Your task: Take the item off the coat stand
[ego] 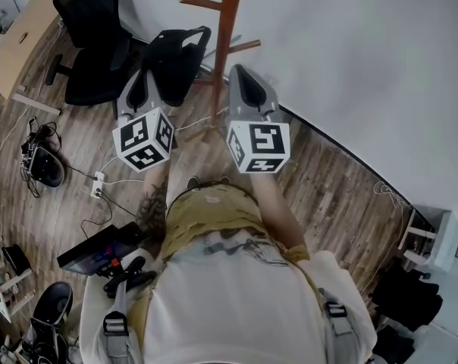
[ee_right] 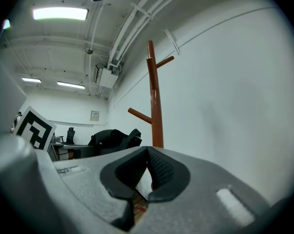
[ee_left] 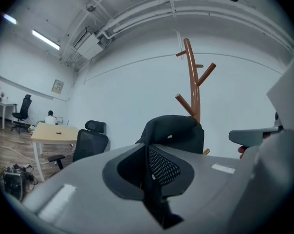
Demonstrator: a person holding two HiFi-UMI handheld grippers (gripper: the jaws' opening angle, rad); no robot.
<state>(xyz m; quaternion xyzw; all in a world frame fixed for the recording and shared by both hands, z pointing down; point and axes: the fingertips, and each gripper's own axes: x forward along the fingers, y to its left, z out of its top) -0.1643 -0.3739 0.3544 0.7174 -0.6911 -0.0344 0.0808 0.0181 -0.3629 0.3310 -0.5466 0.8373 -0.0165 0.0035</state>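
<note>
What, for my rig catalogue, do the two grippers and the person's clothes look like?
Both the left gripper and right gripper are light grey wedge-shaped shells with black textured pads. Each carries a white cube printed with black square markers. The person wears a white T-shirt, olive trousers or shorts and grey buckled straps.

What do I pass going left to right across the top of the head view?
Desk → office chair → black bag → coat stand.
</note>
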